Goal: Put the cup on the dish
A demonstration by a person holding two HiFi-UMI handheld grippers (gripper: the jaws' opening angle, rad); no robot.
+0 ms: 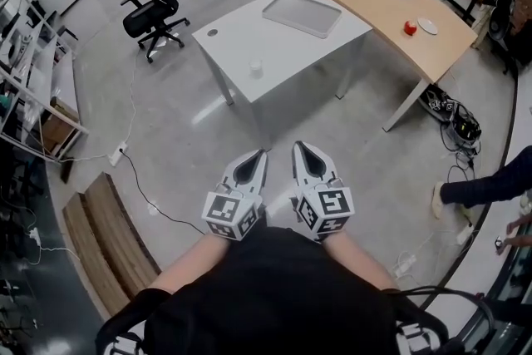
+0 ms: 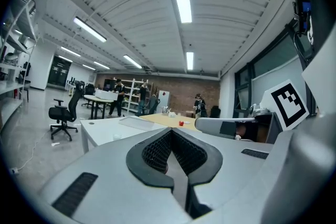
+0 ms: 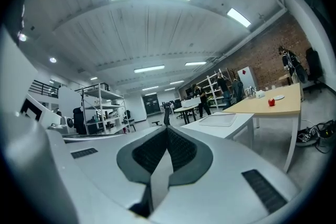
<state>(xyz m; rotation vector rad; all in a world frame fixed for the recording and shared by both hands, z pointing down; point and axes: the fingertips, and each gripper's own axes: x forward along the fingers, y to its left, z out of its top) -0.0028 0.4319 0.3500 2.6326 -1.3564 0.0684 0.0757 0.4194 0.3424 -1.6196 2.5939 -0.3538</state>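
Nearest to me, both tongs are held side by side over the bare floor (image 1: 166,145), close in front of my body, with their marker cubes toward me. The left tongs (image 1: 259,155) have the jaws drawn together, the ribbed pads meeting along a seam with nothing between them. The right tongs (image 1: 300,152) are in the same condition: closed and empty, as its own gripper view confirms. Beyond them, and well apart from both, stands the white tabletop (image 1: 241,33). On its near part sits a small white cup (image 1: 256,67), upright and alone. Toward its far corner lies a shallow white tray (image 1: 302,14). To the left of that tabletop, a black office chair (image 1: 154,12) stands on the floor. Farther back and to the right, a wooden tabletop (image 1: 374,0) meets the white one. On it lies the dish (image 1: 428,26), a small white plate, and just beside it is a red object (image 1: 410,27) (too small for me to say what it is). The cup and the dish are therefore on separate tabletops, well apart. Under the wooden tabletop's right end, cables and a power strip (image 1: 453,116) lie on the floor. At the right edge of the head view, a person's leg (image 1: 482,183) shows.
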